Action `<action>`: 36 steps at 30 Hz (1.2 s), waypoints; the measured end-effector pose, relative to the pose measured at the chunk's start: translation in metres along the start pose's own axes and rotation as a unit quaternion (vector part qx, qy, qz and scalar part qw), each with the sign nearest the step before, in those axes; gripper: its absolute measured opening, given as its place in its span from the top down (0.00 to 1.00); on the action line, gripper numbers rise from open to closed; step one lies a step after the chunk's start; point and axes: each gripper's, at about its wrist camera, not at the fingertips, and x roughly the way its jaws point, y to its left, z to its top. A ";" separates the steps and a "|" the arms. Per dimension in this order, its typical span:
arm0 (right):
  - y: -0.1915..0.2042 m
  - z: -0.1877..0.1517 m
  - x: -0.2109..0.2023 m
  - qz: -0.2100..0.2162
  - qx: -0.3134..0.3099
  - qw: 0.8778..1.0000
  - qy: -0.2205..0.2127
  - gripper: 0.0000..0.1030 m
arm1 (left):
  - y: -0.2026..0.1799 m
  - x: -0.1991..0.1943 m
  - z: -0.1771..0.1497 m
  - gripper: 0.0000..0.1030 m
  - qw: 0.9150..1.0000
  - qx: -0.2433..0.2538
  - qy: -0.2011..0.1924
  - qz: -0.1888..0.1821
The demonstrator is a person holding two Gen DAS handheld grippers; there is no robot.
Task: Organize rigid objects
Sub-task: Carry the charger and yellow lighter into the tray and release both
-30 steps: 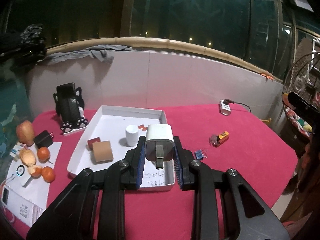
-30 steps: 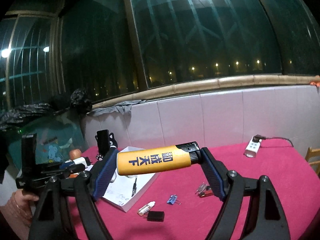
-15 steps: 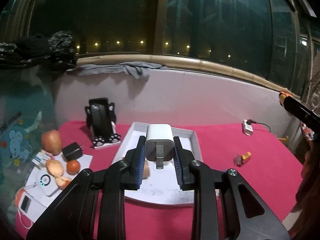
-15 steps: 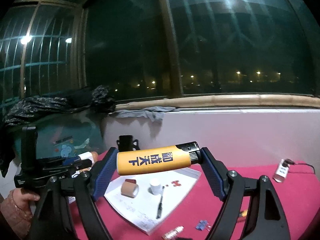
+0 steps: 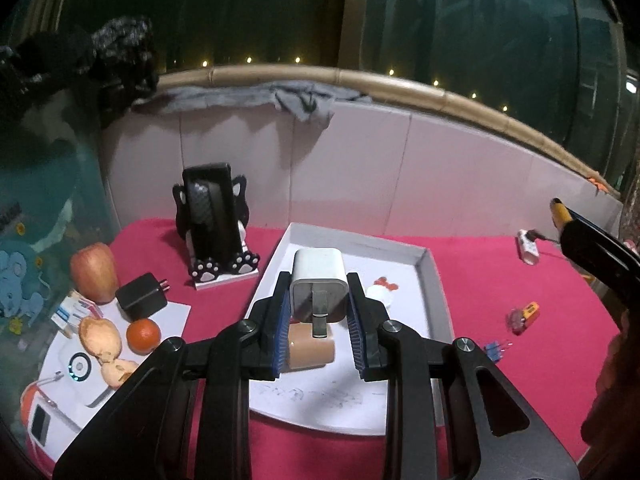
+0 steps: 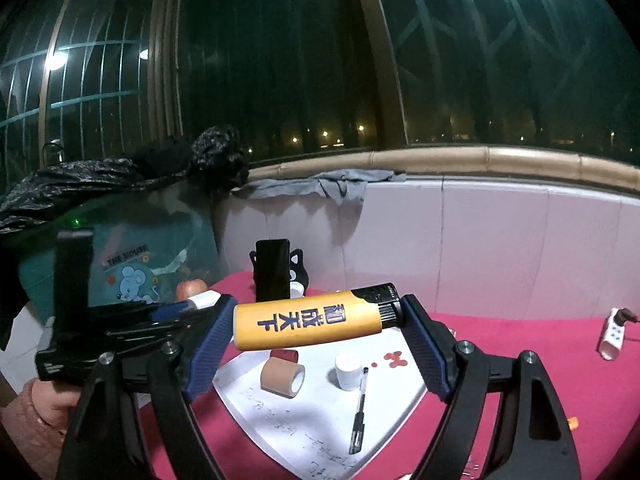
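Note:
My left gripper [image 5: 319,318] is shut on a white charger plug [image 5: 318,286] and holds it above the white tray [image 5: 434,296] on the red tablecloth. In the tray lie a brown tape roll [image 5: 310,350] and a small white cup [image 5: 378,294], partly hidden by the gripper. My right gripper [image 6: 316,330] is shut on a yellow lighter [image 6: 312,322] held crosswise, above the same tray [image 6: 256,390], where the tape roll [image 6: 282,376], cup [image 6: 348,372] and a black pen [image 6: 359,420] lie. The left gripper shows at the left of the right wrist view [image 6: 200,302].
A black phone stand [image 5: 212,232] stands behind the tray's left. An apple [image 5: 94,266], black adapter [image 5: 141,296], oranges [image 5: 143,335] and white devices lie at left. A small orange toy [image 5: 522,314], blue clips [image 5: 496,350] and white power strip [image 5: 528,246] lie at right.
Both grippers have swung left and dropped closer over the tray while keeping hold of the charger and the lighter. The tray now fills more of both views.

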 end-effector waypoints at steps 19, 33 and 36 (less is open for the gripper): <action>-0.009 -0.073 0.085 0.007 0.018 0.988 0.155 0.21 | 0.010 0.110 0.003 0.76 0.995 0.005 0.095 0.005; -0.008 -0.098 0.113 -0.011 0.002 0.980 0.198 0.19 | -0.018 0.161 -0.010 0.75 0.991 0.015 0.133 0.029; -0.010 -0.099 0.113 -0.015 0.005 0.980 0.197 0.15 | -0.017 0.160 -0.010 0.68 0.990 0.015 0.130 0.045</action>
